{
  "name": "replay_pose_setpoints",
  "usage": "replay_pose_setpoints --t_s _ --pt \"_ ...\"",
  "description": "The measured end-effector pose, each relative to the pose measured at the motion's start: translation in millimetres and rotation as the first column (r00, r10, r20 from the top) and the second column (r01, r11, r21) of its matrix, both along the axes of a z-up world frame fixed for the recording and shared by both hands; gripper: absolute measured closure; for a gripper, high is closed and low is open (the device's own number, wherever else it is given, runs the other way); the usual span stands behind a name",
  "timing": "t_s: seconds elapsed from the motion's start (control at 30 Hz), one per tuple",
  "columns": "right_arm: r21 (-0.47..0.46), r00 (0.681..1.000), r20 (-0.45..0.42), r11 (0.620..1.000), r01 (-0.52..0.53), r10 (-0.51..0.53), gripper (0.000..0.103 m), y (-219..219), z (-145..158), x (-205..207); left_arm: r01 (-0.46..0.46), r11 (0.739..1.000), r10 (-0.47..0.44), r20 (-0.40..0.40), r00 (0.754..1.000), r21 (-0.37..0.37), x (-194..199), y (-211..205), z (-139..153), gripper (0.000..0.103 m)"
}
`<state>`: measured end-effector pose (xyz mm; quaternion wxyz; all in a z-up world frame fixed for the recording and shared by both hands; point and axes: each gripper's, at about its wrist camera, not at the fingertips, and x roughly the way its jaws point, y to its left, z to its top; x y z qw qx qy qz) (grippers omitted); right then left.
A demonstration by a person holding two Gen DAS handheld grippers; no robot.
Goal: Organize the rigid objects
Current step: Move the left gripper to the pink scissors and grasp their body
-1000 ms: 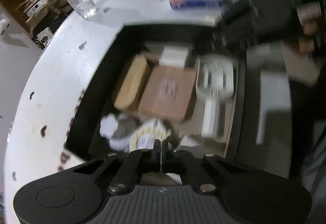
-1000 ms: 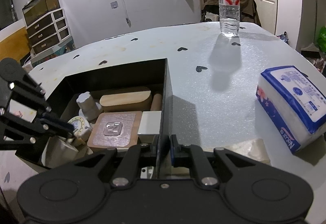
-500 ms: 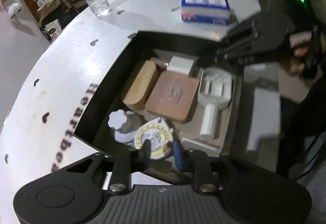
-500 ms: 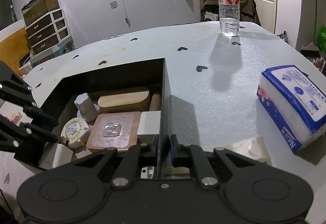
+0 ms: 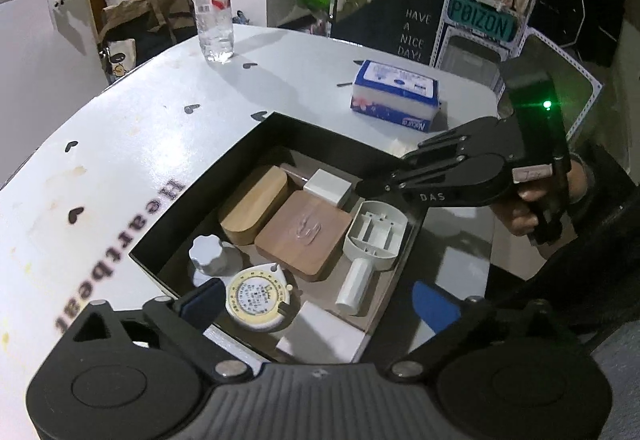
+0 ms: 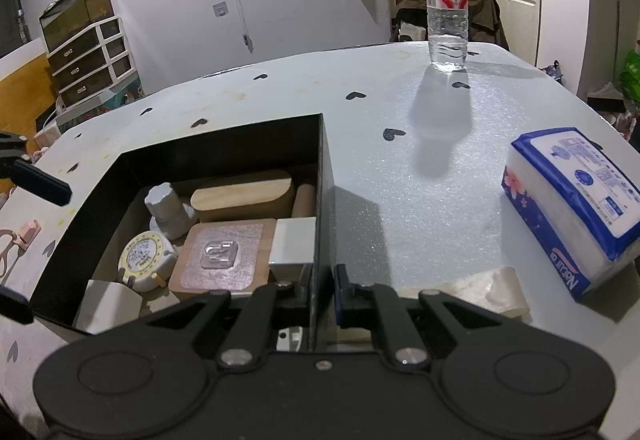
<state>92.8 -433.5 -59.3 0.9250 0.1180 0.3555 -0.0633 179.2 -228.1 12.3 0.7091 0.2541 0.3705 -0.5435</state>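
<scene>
A black open box (image 5: 208, 192) (image 6: 216, 144) on the white table holds a wooden block (image 5: 254, 206), a brown square pad (image 5: 304, 236) (image 6: 224, 256), a round tape measure (image 5: 258, 298) (image 6: 144, 260), a grey knob (image 5: 208, 260), a white battery holder (image 5: 374, 234) and small white boxes (image 5: 326, 186). My left gripper (image 5: 316, 304) is wide open and empty, raised above the box's near edge. My right gripper (image 6: 322, 290) is shut on the box's right wall (image 6: 322, 200); it shows in the left wrist view (image 5: 360, 188).
A water bottle (image 5: 214, 16) (image 6: 446, 4) stands at the far table edge. A blue-and-white tissue pack (image 5: 394, 94) (image 6: 576, 204) lies right of the box. A folded pale paper (image 6: 480, 288) lies by the right gripper. Shelves and furniture stand around the table.
My left gripper opened, letting go of the round tape measure in the box, and rose back away from it. My right gripper kept its hold on the box wall.
</scene>
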Motion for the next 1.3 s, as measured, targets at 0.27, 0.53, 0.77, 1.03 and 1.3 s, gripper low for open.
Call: replay_pose_setpoints --t_s 0.27,0.53,0.77,1.03,1.3 --pt "-0.007 1.0 0.0 1.0 0.004 -0.004 0.094 2.0 1.4 -2.0 -0.073 0.995 0.074 0.009 0.997 -0.066 -6.9 23.1 6.1 0.0" --pt "-0.012 1.0 0.004 1.0 0.008 -0.008 0.094 3.1 3.8 -4.1 -0.235 0.963 0.245 0.071 0.967 -0.13 -3.5 59.3 11.9 0.0" --pt "-0.023 1.0 0.01 1.0 0.012 -0.012 0.095 5.9 6.6 -7.2 -0.429 0.883 0.448 0.066 0.892 -0.192 12.1 103.3 5.1 0.0" --pt "-0.039 0.999 0.035 0.999 0.025 -0.024 0.097 9.2 15.6 -14.1 -0.61 0.745 0.65 0.088 0.755 -0.269 16.5 151.2 -7.4 0.0" --pt "-0.063 0.998 0.03 0.997 0.05 -0.049 0.099 14.9 17.2 -13.6 -0.76 0.588 0.808 0.16 0.567 -0.278 20.9 188.1 -34.2 0.0"
